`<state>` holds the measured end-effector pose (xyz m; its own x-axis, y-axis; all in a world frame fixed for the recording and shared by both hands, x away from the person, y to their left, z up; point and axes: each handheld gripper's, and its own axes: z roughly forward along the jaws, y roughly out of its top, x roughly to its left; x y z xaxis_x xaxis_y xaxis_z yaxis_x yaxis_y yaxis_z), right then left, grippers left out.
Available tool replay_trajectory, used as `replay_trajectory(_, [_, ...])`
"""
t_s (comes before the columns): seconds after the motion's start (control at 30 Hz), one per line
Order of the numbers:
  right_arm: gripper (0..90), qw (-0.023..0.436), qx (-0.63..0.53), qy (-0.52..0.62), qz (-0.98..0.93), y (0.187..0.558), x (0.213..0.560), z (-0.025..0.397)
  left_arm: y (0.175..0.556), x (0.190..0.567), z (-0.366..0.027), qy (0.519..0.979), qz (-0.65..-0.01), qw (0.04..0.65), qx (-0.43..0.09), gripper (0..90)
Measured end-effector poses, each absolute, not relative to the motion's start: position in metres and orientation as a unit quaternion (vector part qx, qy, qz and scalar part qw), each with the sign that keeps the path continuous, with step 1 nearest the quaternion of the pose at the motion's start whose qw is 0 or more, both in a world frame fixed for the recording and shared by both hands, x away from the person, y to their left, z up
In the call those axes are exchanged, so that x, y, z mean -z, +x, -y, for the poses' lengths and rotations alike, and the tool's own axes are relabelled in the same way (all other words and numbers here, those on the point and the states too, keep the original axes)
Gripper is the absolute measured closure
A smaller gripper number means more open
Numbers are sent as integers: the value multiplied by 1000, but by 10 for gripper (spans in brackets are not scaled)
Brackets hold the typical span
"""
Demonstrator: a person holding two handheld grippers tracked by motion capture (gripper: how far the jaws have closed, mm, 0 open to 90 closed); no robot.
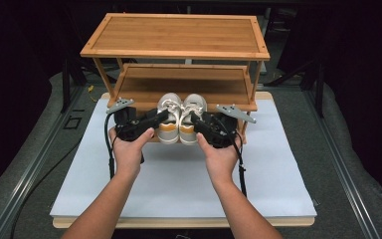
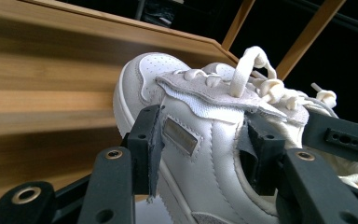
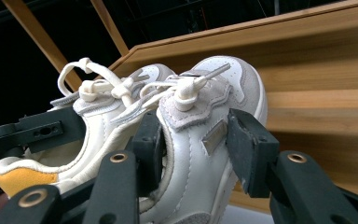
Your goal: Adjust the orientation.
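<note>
both tongs, left (image 2: 200, 140) and right (image 3: 196, 149), clamp one white sneaker (image 1: 168, 119) each.

Light: the white rectangular table mat (image 1: 179, 184) is being lit evenly from above.
Surroundings: they are being left nearly black.
Shadows: the lower shelf of the two-tier bamboo rack (image 1: 179, 82) is being shaded.
Focus: the nearest black jaws are being blurred in both gripper views.

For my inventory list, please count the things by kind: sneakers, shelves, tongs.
White sneakers: 2, left and right
Bamboo shoe rack: 1
Tongs: 2, left and right
Total: 5
</note>
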<state>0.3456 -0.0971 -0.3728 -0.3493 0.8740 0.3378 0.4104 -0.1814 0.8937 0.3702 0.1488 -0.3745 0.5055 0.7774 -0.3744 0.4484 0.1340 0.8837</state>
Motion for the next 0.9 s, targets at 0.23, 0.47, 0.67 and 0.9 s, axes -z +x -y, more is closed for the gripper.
replay_trajectory(0.23, [572,215,-554,531,-604,364,369,98,387,372,-145,636,-481,586,-146,541])
replay_trajectory(0.47, [573,207,-552,530,-609,377,368,100,399,372,-146,639,-483,582,-139,542])
replay_trajectory(0.67, [572,198,-549,532,-614,384,368,99,408,370,-147,641,-485,578,-142,541])
replay_trajectory(0.9, [572,201,-547,536,-611,397,367,97,417,371,-148,638,-491,578,-134,542])
